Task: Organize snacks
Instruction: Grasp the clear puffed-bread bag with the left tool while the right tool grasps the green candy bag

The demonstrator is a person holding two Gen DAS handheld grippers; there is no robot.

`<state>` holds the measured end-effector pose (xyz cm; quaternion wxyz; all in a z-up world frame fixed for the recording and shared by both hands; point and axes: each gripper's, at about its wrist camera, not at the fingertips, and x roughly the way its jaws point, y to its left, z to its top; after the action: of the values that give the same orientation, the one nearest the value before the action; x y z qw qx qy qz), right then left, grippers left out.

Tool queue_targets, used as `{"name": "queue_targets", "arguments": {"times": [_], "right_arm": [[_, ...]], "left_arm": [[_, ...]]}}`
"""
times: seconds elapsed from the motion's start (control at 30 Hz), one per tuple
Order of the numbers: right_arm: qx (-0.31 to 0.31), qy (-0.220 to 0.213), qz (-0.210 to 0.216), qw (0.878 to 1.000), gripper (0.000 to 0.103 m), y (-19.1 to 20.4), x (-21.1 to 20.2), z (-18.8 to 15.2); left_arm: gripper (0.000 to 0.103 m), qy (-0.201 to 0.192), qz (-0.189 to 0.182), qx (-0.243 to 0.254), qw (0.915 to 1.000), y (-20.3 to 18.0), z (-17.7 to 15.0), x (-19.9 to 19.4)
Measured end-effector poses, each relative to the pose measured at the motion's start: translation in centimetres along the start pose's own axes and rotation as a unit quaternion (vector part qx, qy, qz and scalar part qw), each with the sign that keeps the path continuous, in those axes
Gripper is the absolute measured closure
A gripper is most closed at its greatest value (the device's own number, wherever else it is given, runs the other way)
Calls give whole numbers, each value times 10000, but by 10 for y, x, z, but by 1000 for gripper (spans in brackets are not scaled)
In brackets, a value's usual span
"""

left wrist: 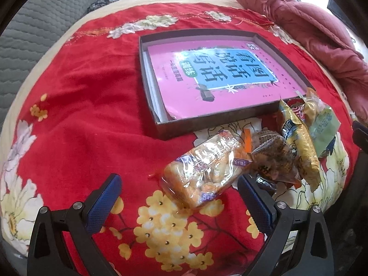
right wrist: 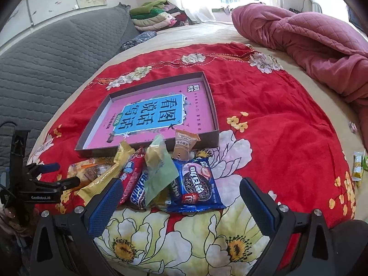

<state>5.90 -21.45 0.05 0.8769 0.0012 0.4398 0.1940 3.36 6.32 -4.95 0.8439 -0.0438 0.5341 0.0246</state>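
Snacks lie in a loose heap on the red flowered cloth (right wrist: 276,105), just in front of the near wall of a shallow cardboard box (left wrist: 207,124). My right camera gives me the right half of the heap: a blue cookie packet (right wrist: 197,184) lying flat and facing up, a pale green packet (right wrist: 158,174) tilted up over it, a red bar wrapper (right wrist: 132,179) and a small tan candy (right wrist: 184,142) leaning against the box wall. That view also shows my left gripper (right wrist: 55,174) at the left edge, and a yellow-green packet (right wrist: 357,165) well apart at the far right; my left camera shows neither.

My left camera shows what the right one mostly hides: a clear bread packet (left wrist: 204,172) nearest me, its long axis running from near left to far right, with a dark clear-wrapped snack (left wrist: 273,158) touching its right end. A long gold packet (left wrist: 301,147) beside that runs roughly towards the box.

Inside the box lies only a pink book (left wrist: 218,78), flat, cover up, filling most of the floor; no snack is in it.

My left gripper (left wrist: 181,197) hangs with jaws wide on either side of the bread packet, gripping nothing. My right gripper (right wrist: 181,202) is also spread wide and empty, just before the cookie packet.
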Motion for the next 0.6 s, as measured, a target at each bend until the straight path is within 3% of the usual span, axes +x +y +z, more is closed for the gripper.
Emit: {"name": "queue_targets", "arguments": {"times": [0.1,0.23,0.4,0.6], "right_arm": [[-101,63,-3,9999,1,2,8,3],[-318,42,200,9993,9,8,17,8],[-902,-37,266,9956,29,26,27,16],[-1213,217,301,9919,49,36,51,17]], "left_arm": [[3,-25,-28,34,10000,-2,0,3],[3,-95,-83,125,9998,-7,1,4],[3,-52,-142,177,9997,-10,-1,10],[3,-73,-115,258,9996,-11,-1,14]]}}
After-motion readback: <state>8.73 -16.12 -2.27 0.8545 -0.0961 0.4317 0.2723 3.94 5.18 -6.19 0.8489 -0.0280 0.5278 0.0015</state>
